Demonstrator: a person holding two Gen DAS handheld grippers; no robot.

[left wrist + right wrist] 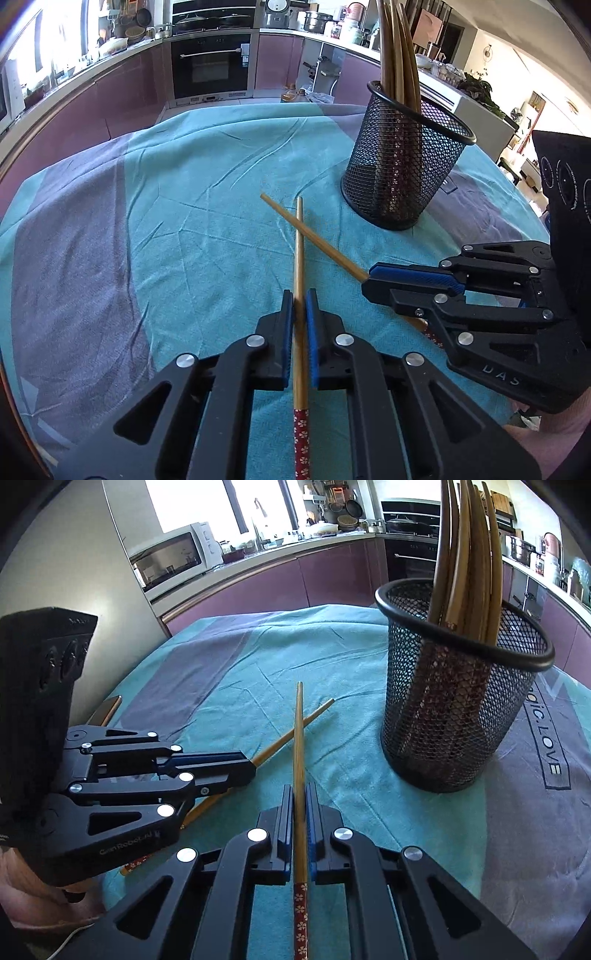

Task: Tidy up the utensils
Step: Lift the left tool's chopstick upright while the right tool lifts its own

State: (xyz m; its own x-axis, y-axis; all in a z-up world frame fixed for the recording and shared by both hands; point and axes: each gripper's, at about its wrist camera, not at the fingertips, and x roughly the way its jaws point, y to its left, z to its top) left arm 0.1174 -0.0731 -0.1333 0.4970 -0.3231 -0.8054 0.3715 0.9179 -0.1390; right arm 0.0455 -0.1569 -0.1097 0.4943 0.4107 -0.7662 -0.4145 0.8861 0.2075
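Left tool point(299, 306) clamps one chopstick point(298, 251), lower centre of frame, long axis running up-frame, bare tip toward the mesh holder point(402, 173). Right tool point(300, 797) grips the second chopstick point(298, 734), crossing the first over the desk point(192, 177). Several chopsticks already stand in the holder, upper right. Judged: these two are the last left.

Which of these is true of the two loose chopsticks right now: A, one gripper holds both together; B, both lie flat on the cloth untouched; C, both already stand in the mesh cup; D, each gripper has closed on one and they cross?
D: the left gripper is closed on one chopstick, the right gripper on the other chopstick, and they cross short of the mesh cup.
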